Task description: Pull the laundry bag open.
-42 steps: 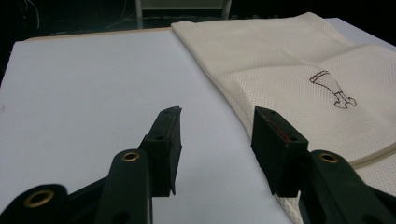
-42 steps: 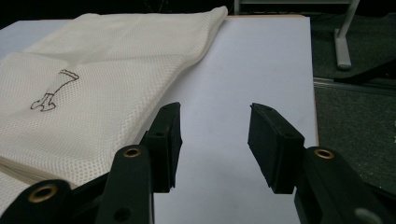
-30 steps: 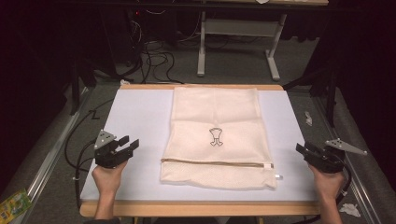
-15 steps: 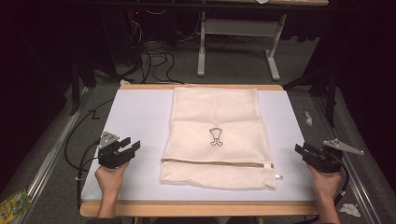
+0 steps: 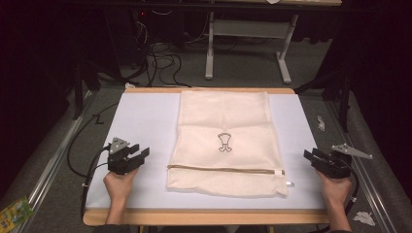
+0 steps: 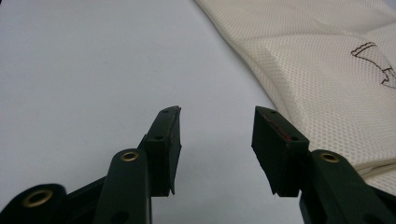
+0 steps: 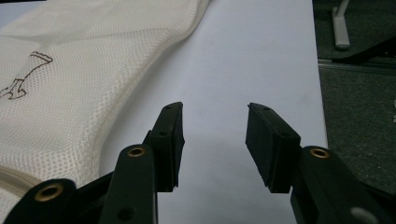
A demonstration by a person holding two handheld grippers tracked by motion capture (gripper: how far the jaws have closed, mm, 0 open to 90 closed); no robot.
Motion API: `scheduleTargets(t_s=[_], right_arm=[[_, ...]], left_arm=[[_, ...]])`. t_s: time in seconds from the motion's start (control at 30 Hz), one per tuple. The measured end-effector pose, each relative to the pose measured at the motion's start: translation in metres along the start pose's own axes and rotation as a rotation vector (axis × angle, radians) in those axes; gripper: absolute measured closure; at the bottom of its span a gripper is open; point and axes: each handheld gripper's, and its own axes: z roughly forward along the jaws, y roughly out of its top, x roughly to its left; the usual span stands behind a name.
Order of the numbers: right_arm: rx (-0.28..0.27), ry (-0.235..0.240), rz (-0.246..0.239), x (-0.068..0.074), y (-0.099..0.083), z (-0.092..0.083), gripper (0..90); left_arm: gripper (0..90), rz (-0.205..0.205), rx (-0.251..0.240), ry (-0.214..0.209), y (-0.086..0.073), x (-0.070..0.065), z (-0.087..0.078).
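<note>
A cream mesh bag [image 5: 225, 138] lies flat in the middle of the white table [image 5: 141, 116], with a small black logo [image 5: 224, 142] on it. Its zipper [image 5: 221, 169] runs across near the front, pull tab [image 5: 287, 183] at the right. My left gripper [image 5: 141, 154] rests on the table left of the bag, open and holding nothing. My right gripper [image 5: 310, 156] sits right of the bag near the table edge, also open. The left gripper view has my left gripper [image 6: 217, 122] beside the bag's edge [image 6: 317, 79]. The right gripper view has my right gripper [image 7: 214, 117] and the bag [image 7: 70, 93].
The table's wooden front edge [image 5: 209, 217] is close to the person's hands. Grey carpet, cables [image 5: 155, 53] and a white table frame [image 5: 248, 34] lie beyond the far edge. Metal rails run along both sides, and paper scraps [image 5: 363, 218] lie on the floor at right.
Both grippers have drifted slightly inward toward the bag. Both jaws stay open and the bag has not moved.
</note>
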Motion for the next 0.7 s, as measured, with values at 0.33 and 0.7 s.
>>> scheduleTargets(t_s=[0.33,0.7], right_arm=[[0.022,0.003,-0.004,0.003,-0.003,0.010,57.3],[0.047,-0.007,-0.009,0.006,-0.003,0.018,57.2]], left_arm=[[52.0,-0.005,0.003,0.008,-0.001,0.001,0.008],[51.8,-0.003,0.021,0.017,-0.004,0.002,0.019]])
